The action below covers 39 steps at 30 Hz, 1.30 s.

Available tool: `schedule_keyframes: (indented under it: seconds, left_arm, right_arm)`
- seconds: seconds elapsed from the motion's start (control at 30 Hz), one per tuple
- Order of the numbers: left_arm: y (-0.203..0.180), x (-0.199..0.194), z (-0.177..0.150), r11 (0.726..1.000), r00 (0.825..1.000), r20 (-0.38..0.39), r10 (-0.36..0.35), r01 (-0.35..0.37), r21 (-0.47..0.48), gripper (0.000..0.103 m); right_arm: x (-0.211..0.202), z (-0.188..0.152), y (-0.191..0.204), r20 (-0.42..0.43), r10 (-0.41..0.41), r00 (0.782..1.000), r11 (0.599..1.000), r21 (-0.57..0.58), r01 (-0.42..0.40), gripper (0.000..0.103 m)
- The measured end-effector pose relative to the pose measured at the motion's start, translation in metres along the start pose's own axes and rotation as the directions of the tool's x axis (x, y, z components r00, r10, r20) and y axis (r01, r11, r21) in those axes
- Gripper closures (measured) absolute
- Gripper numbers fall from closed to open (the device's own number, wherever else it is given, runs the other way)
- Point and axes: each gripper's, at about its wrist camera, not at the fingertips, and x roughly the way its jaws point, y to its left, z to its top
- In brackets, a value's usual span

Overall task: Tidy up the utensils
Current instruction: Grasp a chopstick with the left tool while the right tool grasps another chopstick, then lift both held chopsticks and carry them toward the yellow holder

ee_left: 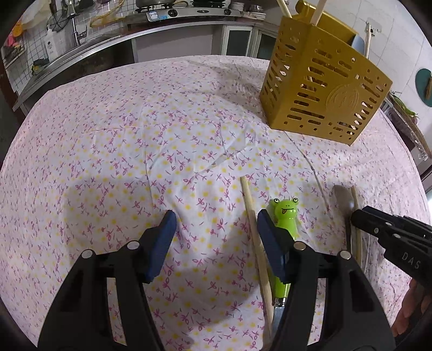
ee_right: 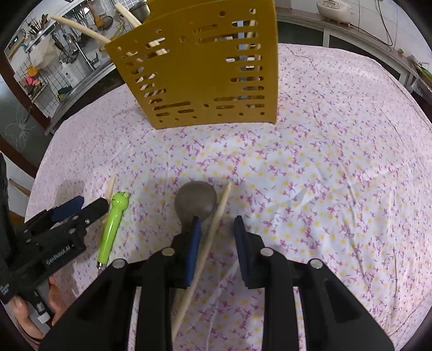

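A yellow slotted utensil holder (ee_left: 324, 89) (ee_right: 205, 70) stands at the far side of the table with wooden sticks in it. My left gripper (ee_left: 216, 224) (ee_right: 89, 205) is open over the cloth. A wooden chopstick (ee_left: 255, 237) lies just inside its right finger, and a green frog-handled utensil (ee_left: 284, 213) (ee_right: 113, 226) lies beyond that finger. My right gripper (ee_right: 218, 232) (ee_left: 359, 216) is open, low over a second chopstick (ee_right: 213, 229) that runs between its fingers beside the left pad. A grey metal spoon (ee_right: 195, 201) (ee_left: 343, 198) lies under the left finger.
A pink and yellow floral tablecloth (ee_left: 135, 135) covers the table. Behind it runs a kitchen counter with a sink (ee_left: 75, 51) and a gas stove (ee_left: 183, 10). A rice cooker (ee_right: 334, 9) sits on a shelf at the back right. A hand (ee_right: 32, 321) holds the left gripper.
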Motion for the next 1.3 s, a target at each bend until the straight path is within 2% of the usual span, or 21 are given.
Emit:
schedule_keyframes:
  seconds: [0.13, 0.23, 0.27, 0.3, 0.4, 0.47, 0.53, 0.7, 0.77, 0.93, 1.2, 1.3]
  left_arm:
    - [-0.008, 0.007, 0.006, 0.999, 0.999, -0.024, 0.032, -0.032, 0.029, 0.042]
    - [-0.023, 0.015, 0.013, 0.993, 0.996, -0.040, 0.086, -0.082, 0.090, 0.045]
    - [-0.024, 0.015, 0.015, 0.992, 0.996, -0.043, 0.083, -0.079, 0.098, 0.050]
    - [-0.026, 0.015, 0.017, 0.992, 0.996, -0.052, 0.078, -0.073, 0.101, 0.052]
    - [-0.026, 0.016, 0.022, 0.993, 0.995, -0.063, 0.074, -0.068, 0.096, 0.065]
    - [-0.027, 0.015, 0.023, 0.993, 0.995, -0.066, 0.069, -0.062, 0.099, 0.081]
    - [-0.024, 0.012, 0.024, 0.995, 0.996, -0.073, 0.059, -0.052, 0.087, 0.090]
    - [-0.011, 0.003, 0.025, 0.999, 0.997, -0.074, 0.018, -0.015, 0.037, 0.096]
    - [-0.003, -0.002, 0.022, 1.000, 0.998, -0.068, 0.008, -0.006, 0.025, 0.103]
    - [-0.004, -0.020, 0.010, 0.999, 0.999, -0.042, -0.031, 0.032, 0.015, 0.103]
    - [-0.006, -0.013, 0.000, 0.999, 0.997, -0.078, -0.028, 0.026, -0.025, 0.103]
    - [-0.009, -0.007, 0.003, 1.000, 0.996, -0.091, -0.018, 0.016, -0.022, 0.094]
  right_arm:
    - [0.007, 0.006, 0.012, -0.035, -0.048, 0.998, 0.999, -0.026, 0.047, 0.078]
    - [0.008, 0.008, 0.016, -0.032, -0.069, 0.997, 0.997, -0.044, 0.068, 0.087]
    - [0.008, 0.008, 0.016, -0.032, -0.065, 0.997, 0.997, -0.044, 0.063, 0.090]
    - [0.008, 0.009, 0.015, -0.033, -0.058, 0.998, 0.998, -0.042, 0.057, 0.091]
    - [0.006, 0.010, 0.005, -0.037, -0.017, 0.999, 1.000, -0.015, 0.017, 0.092]
    - [0.004, 0.008, -0.001, -0.029, -0.010, 1.000, 1.000, -0.010, 0.010, 0.092]
    - [0.001, 0.007, -0.004, -0.016, -0.012, 1.000, 1.000, -0.012, 0.012, 0.093]
    - [-0.010, 0.005, -0.012, 0.017, 0.008, 1.000, 1.000, -0.011, -0.008, 0.094]
    - [-0.015, 0.003, -0.016, 0.031, 0.015, 0.999, 1.000, -0.014, -0.015, 0.094]
    - [-0.033, -0.004, -0.023, 0.075, 0.039, 0.996, 0.999, -0.029, -0.037, 0.095]
    - [-0.026, -0.008, -0.029, 0.052, 0.035, 0.998, 0.999, -0.033, -0.033, 0.094]
    - [-0.022, -0.010, -0.032, 0.042, 0.039, 0.998, 0.999, -0.029, -0.038, 0.094]
